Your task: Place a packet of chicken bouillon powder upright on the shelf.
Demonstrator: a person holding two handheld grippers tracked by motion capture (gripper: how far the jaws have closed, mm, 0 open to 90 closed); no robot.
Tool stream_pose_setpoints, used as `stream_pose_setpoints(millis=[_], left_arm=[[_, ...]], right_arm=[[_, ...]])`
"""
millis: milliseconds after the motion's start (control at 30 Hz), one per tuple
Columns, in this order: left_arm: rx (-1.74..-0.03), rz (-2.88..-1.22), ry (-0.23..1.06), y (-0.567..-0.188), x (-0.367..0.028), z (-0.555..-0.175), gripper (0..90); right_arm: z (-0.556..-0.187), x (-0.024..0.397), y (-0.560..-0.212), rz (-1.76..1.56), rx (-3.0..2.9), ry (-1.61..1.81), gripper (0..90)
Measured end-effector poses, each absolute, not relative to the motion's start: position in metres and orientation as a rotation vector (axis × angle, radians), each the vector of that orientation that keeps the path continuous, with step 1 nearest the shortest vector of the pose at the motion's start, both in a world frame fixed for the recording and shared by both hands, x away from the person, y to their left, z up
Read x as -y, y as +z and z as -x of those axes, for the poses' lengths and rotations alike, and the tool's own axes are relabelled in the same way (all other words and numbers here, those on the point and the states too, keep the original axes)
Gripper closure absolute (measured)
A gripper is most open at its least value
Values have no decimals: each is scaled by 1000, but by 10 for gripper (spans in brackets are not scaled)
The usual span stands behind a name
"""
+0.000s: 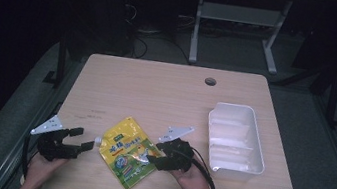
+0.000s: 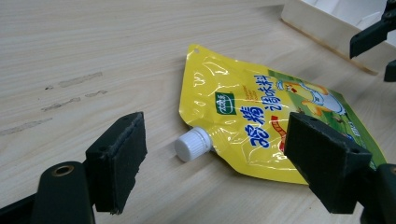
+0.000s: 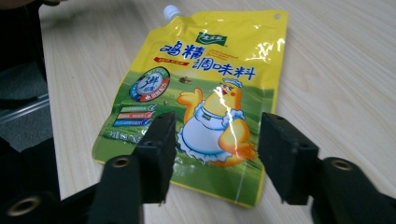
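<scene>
In the high view a yellow pouch (image 1: 128,152) lies flat on the worktop (image 1: 166,94) near its 6 o'clock edge, with a white tray (image 1: 235,140) well apart at the pouch's 2 o'clock. The left gripper (image 1: 86,144) sits at the pouch's 9 o'clock, just beside the white cap (image 1: 97,141); the right gripper (image 1: 153,153) reaches over the pouch's 3 o'clock edge. In the left gripper view the jaws stand released and wide, with the cap (image 2: 192,143) on the worktop between them but beyond their tips, touching neither, and the pouch (image 2: 271,126) stretching away toward 2 o'clock. In the right gripper view the pouch (image 3: 201,93) lies ahead, its cap (image 3: 171,11) at 12 o'clock; the jaws stand partly apart over the pouch's near edge, hiding a little of it, but nothing shows the pads pressing, so this gripper reads as released too. The likely trouble from here: the film is glossy and lies flat, so pads closing from above may skid over it and pinch nothing, or push the pouch toward the near worktop edge. A grip on one corner alone could let the filled pouch sag and slip free, and the left jaws could nudge the round cap aside rather than catch it.
</scene>
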State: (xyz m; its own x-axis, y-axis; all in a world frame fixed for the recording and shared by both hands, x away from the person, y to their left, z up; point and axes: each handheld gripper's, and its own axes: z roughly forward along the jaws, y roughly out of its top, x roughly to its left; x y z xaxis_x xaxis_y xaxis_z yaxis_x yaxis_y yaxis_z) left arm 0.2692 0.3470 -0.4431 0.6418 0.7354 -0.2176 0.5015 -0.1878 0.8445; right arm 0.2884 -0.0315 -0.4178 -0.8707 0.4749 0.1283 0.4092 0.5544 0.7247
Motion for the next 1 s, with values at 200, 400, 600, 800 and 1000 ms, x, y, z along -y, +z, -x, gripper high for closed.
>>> stream_pose_setpoints(millis=[200,400,600,800,1000], left_arm=[[-998,-1831,298,-439,-348,-269,201],[-980,-1867,258,-435,-341,-280,204],[-986,-1912,221,-433,-336,-292,233],[-1006,-1968,139,-436,-330,-311,301],[-1033,-2018,97,-438,-322,-329,367]], right_arm=[[-292,18,-426,-731,-2757,1210,704],[-292,1,-438,-702,-2807,1159,815],[-289,-6,-445,-681,-2809,1116,841],[-281,-9,-446,-623,-2759,1078,865],[-280,-10,-446,-632,-2755,1075,868]])
